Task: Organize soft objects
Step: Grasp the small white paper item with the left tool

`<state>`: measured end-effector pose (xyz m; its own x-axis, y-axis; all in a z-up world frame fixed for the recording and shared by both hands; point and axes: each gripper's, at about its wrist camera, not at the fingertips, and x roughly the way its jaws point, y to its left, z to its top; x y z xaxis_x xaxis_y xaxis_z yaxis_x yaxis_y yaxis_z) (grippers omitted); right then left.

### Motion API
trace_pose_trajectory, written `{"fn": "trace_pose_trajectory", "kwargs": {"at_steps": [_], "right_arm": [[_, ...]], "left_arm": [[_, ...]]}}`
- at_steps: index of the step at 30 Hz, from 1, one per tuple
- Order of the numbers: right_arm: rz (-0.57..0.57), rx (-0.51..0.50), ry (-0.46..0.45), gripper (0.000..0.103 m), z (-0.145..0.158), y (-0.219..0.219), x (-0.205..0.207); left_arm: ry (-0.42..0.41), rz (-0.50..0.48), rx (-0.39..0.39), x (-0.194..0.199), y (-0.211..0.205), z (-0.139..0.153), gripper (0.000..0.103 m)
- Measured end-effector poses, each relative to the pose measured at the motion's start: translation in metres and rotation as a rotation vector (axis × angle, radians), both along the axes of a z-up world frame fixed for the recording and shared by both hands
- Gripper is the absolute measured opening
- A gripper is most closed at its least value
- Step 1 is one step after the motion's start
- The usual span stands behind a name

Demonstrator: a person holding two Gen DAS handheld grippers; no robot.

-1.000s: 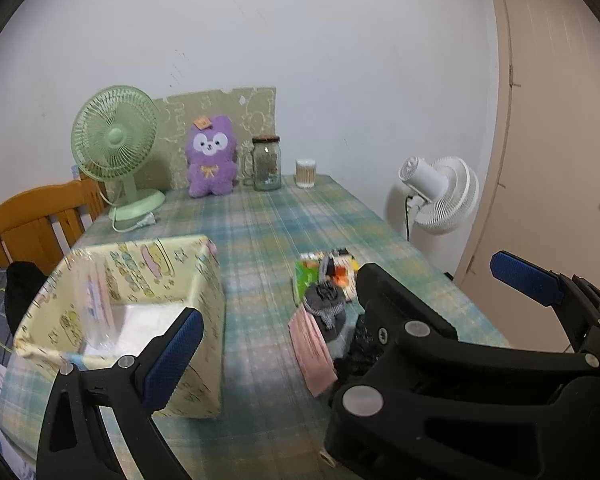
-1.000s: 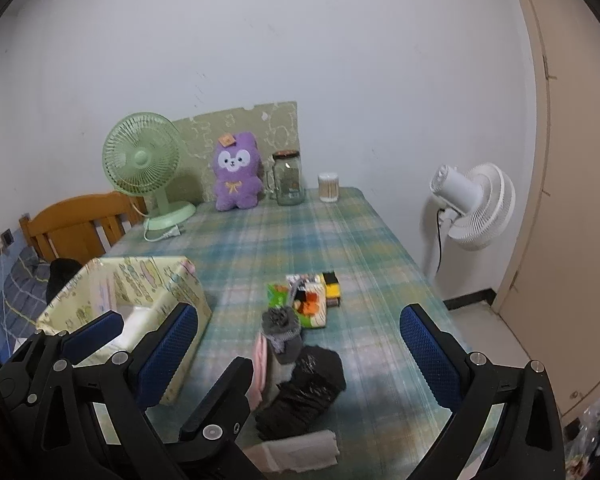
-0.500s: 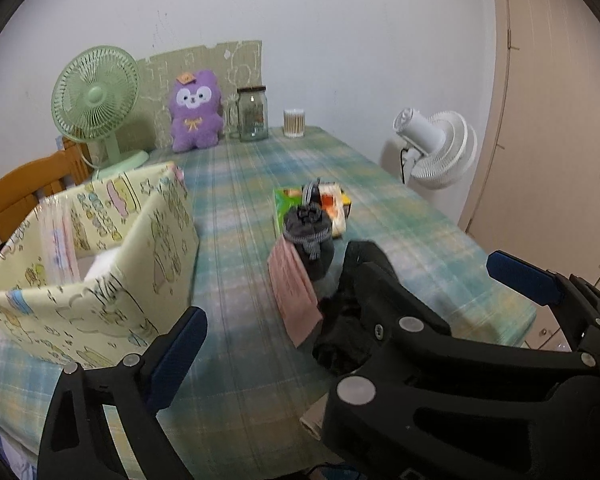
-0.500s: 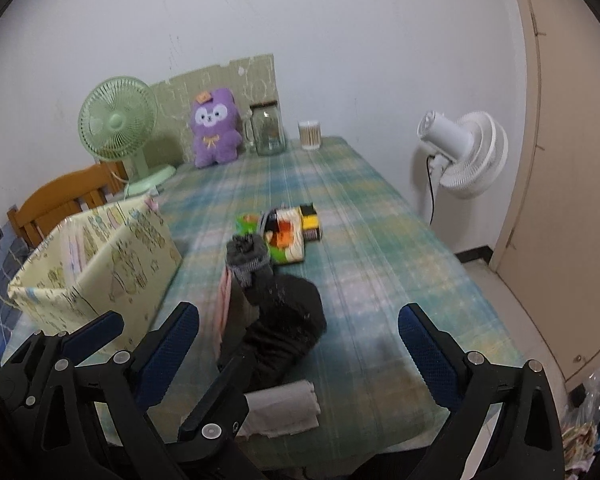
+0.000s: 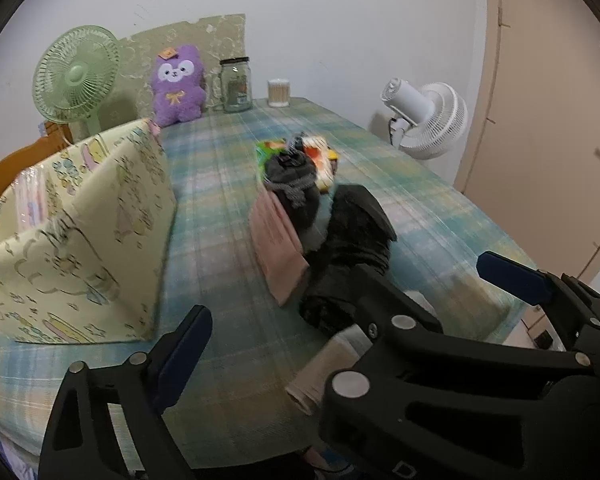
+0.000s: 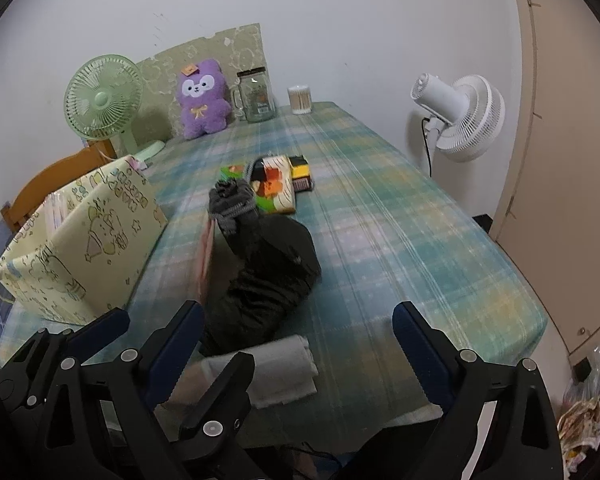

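Observation:
A pile of soft things lies on the plaid table [image 5: 220, 184]: a pink folded cloth [image 5: 278, 248], a grey knitted piece [image 5: 294, 184] and a black garment [image 5: 352, 248], also seen in the right wrist view [image 6: 272, 276]. A pale folded cloth [image 6: 284, 364] sits at the table's near edge. A yellow cartoon-print box [image 5: 80, 240] stands open to the left. My left gripper [image 5: 346, 314] hovers over the near edge, jaws closing, pads touching nothing. My right gripper [image 6: 300, 348] hangs beside it above the pale cloth, jaws closing too, gripping nothing.
Colourful snack packs [image 6: 276, 184] lie beyond the pile. At the far end stand a purple plush [image 5: 178, 84], a green fan [image 5: 76, 80], a glass jar [image 5: 236, 84] and a swab tub [image 5: 279, 92]. A white fan [image 6: 460, 116] and a door are right, a wooden chair left.
Both grippers have sunk towards the table's near end and tipped further down, so the soft pile and the box look closer. Their jaws have narrowed slightly.

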<state>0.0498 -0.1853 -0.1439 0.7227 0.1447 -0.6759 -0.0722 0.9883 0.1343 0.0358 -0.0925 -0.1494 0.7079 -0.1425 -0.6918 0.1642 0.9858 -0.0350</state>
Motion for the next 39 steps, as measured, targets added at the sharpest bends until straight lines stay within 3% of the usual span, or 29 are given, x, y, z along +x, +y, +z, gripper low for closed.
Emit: {"fn": "trace_pose_trajectory", "kwargs": {"at_steps": [5,9,17,20,28,32,39], "right_arm": [[-0.025,-0.006,0.031,0.097,-0.011,-0.008,-0.002],[-0.040,-0.007,0.052,0.097,-0.019,-0.011,-0.001],[-0.032,0.010,0.043,0.097,-0.016,-0.011,-0.002],[-0.027,0.007,0.036,0.097,-0.014,-0.008,-0.005],[-0.001,0.017,0.003,0.097,-0.001,0.005,-0.014],[0.019,0.015,-0.018,0.097,0.006,0.015,-0.019],[0.042,0.003,-0.041,0.097,0.012,0.032,-0.012]], "left_arm": [[0.009,-0.009,-0.005,-0.001,-0.006,-0.011,0.089],[0.031,-0.012,0.002,-0.001,-0.010,-0.017,0.080],[0.023,-0.028,0.007,-0.004,-0.012,-0.014,0.032],[0.026,-0.035,-0.003,-0.005,-0.009,-0.012,0.024],[-0.011,-0.020,-0.020,-0.018,0.004,0.000,0.019],[-0.064,0.007,-0.001,-0.026,0.014,0.008,0.019],[-0.090,0.085,0.004,-0.022,0.031,0.013,0.019]]}}
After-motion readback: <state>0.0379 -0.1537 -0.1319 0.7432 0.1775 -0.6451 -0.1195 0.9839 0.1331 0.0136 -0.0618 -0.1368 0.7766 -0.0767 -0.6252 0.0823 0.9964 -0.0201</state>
